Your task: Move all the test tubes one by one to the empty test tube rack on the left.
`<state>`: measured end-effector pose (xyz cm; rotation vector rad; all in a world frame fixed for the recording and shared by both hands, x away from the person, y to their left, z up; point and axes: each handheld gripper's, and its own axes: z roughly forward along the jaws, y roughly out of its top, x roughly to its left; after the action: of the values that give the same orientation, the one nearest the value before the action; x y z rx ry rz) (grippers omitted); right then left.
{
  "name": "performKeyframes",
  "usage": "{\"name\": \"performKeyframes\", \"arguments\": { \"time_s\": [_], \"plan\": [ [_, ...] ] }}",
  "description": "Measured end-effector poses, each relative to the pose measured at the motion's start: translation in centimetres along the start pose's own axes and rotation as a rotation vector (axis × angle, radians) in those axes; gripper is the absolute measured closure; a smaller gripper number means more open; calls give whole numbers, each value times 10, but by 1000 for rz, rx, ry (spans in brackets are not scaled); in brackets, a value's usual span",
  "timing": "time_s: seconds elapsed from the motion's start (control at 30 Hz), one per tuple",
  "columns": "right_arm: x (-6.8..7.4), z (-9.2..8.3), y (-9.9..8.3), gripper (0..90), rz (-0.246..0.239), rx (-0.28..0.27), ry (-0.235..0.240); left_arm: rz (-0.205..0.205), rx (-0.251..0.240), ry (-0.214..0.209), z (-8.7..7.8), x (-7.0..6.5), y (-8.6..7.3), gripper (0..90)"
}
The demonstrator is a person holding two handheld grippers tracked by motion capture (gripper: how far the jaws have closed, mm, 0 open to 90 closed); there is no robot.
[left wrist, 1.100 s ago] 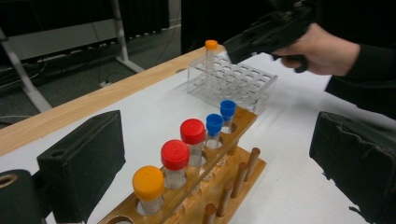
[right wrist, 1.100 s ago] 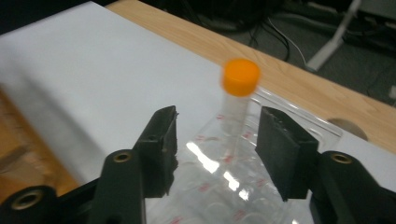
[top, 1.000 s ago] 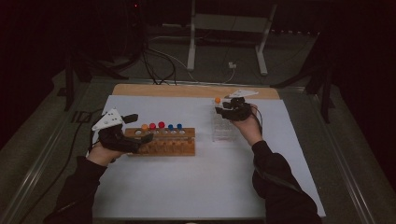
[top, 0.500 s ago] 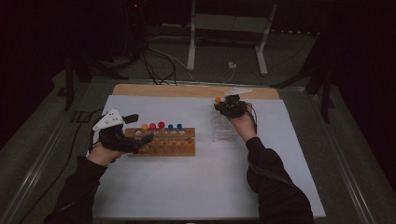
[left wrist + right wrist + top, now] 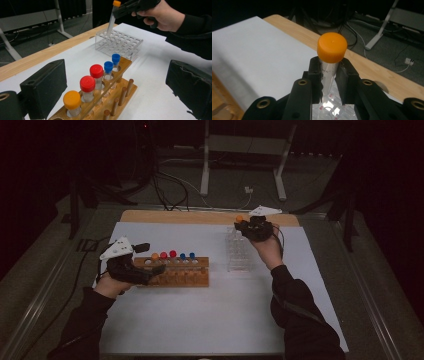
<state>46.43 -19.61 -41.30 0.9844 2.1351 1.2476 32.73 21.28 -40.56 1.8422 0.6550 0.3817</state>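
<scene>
My right gripper [image 5: 329, 68] is shut on a clear tube with an orange cap [image 5: 332, 47], just under the cap. It holds the tube [image 5: 111, 18] tilted over the far corner of the clear plastic rack [image 5: 120, 43], with the tube's lower end at the rack's top. In the high view this gripper [image 5: 246, 223] hovers above the clear rack [image 5: 239, 252]. My left gripper [image 5: 150, 259] stands open at the left end of the wooden rack [image 5: 175, 275]. Its wide jaws straddle that rack [image 5: 117, 100], which holds orange-, red- and blue-capped tubes.
A white mat [image 5: 200, 320] covers the table, with a bare wooden strip [image 5: 175, 216] along the far edge. Beyond it on the floor are cables [image 5: 165, 190] and the legs of a metal stand [image 5: 205, 170].
My right gripper has risen a little with the orange-capped tube, drawing it up from the clear rack. The left gripper has stayed at the wooden rack.
</scene>
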Motion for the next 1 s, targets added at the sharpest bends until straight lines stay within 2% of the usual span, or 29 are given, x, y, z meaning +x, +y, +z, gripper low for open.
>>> {"name": "performKeyframes", "arguments": {
  "time_s": [0.17,0.5,0.73,1.0],
  "plan": [
    [11,-20,2,754,-14,-26,30,2,-4,-12,1,-4,3,43],
    [49,-60,-11,754,-79,-14,126,6,-13,-71,6,-17,8,42],
    [77,-75,-26,754,-125,5,189,25,8,-124,14,-29,11,42],
    [104,-82,-44,754,-144,20,266,36,10,-181,25,-47,12,42]
  ]
}}
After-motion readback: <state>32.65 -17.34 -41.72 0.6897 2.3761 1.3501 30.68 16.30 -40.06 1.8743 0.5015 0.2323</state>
